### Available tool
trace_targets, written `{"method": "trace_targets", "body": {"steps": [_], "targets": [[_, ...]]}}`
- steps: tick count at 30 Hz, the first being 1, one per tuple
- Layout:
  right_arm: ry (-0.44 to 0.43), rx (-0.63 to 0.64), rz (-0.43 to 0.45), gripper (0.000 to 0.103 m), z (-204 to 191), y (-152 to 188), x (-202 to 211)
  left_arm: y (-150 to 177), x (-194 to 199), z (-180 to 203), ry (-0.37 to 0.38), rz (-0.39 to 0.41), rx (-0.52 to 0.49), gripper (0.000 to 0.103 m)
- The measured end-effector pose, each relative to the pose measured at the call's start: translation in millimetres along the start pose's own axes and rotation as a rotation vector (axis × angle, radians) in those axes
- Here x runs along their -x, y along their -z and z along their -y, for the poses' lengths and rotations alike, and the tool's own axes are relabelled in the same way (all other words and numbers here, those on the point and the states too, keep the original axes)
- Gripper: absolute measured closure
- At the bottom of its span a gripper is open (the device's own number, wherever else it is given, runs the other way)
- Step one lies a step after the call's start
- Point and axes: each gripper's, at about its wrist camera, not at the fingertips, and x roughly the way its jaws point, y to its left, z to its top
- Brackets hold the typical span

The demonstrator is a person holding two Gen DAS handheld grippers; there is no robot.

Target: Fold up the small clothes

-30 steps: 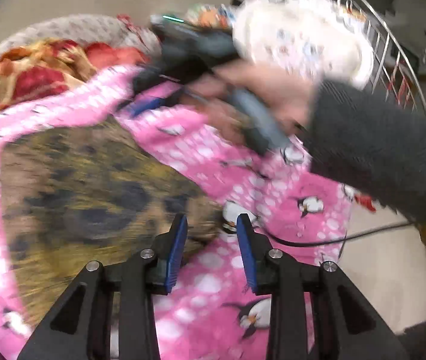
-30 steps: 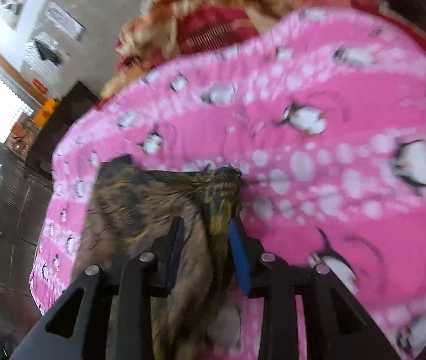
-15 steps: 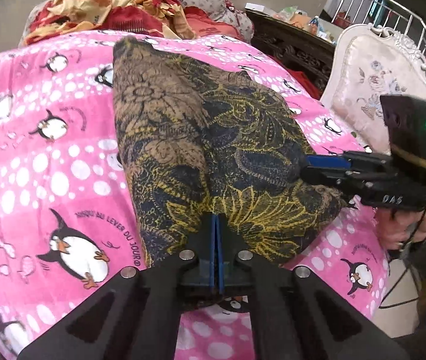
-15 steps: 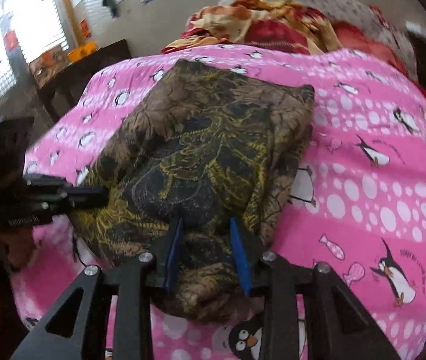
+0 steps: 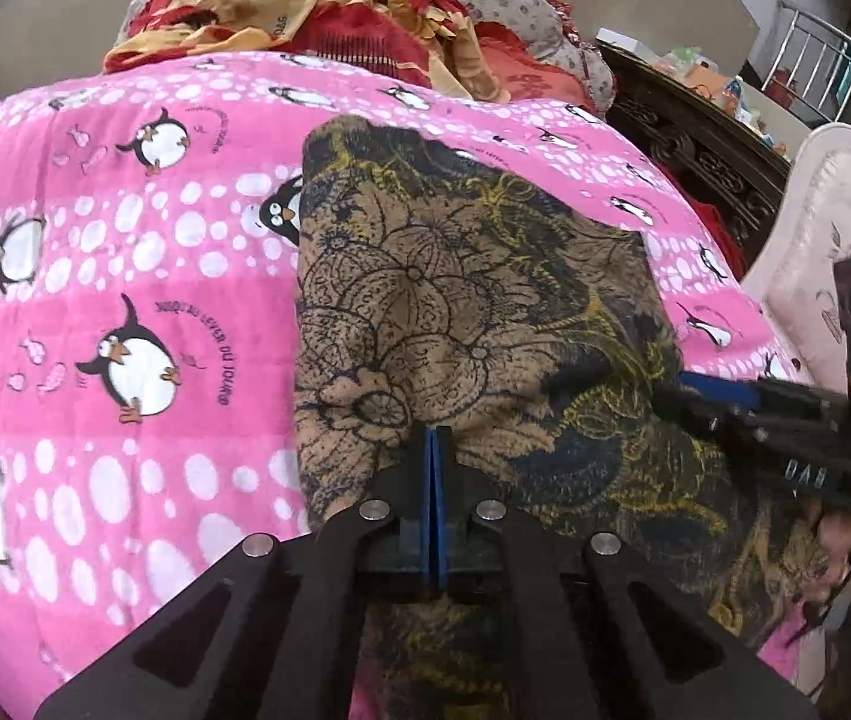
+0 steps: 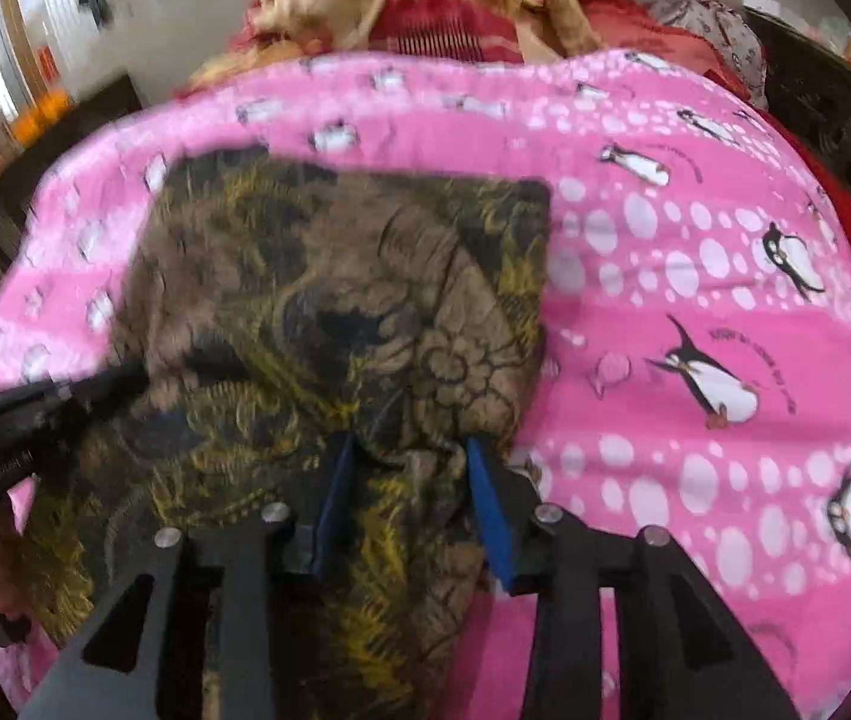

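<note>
Across the middle of both frames, the brown and yellow patterned garment (image 5: 467, 312) lies folded on the pink penguin blanket (image 5: 125, 276). At lower centre of the left wrist view, the left claw (image 5: 432, 450) is fully closed, its pads together at the garment's near edge. The right claw (image 6: 410, 450) has just been opening; bunched cloth sits between its parted blue pads (image 6: 488, 504).

So the bed (image 5: 125, 240) has a pink penguin blanket (image 6: 695, 276) spread over it, a brown-and-yellow floral garment (image 5: 455, 312) lying flat on that near the front edge, and a red-orange bedding heap (image 5: 317, 6) at the far edge.
</note>
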Motion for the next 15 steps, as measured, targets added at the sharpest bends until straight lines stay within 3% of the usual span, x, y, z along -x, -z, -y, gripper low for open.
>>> {"method": "trace_targets", "body": {"steps": [2, 4, 8, 10, 13, 15], "targets": [[-0.008, -0.001, -0.005, 0.064, 2.7, -7.7, 14.0, -10.3, 12.3, 5.3, -0.018, 0.016, 0.007, 0.103], [0.009, -0.009, 0.039, 0.063, 3.7, -20.7, 29.7, -28.0, 23.6, 14.2, -0.022, 0.086, 0.005, 0.103], [0.04, -0.171, 0.122, 0.062, 8.2, -61.0, 37.8, -70.2, 5.8, 31.8, -0.013, 0.152, -0.005, 0.103], [0.084, -0.257, 0.143, 0.061, 7.6, -73.0, 27.9, -88.7, -16.0, 34.1, 0.002, 0.146, 0.035, 0.103], [0.19, -0.297, 0.115, 0.059, 6.6, -77.2, -16.1, -91.7, -49.7, 26.8, -0.063, 0.104, 0.065, 0.103], [0.225, -0.287, 0.063, 0.059, 7.8, -67.8, -52.5, -82.6, -67.0, 16.5, -0.021, 0.075, 0.1, 0.103]]}}
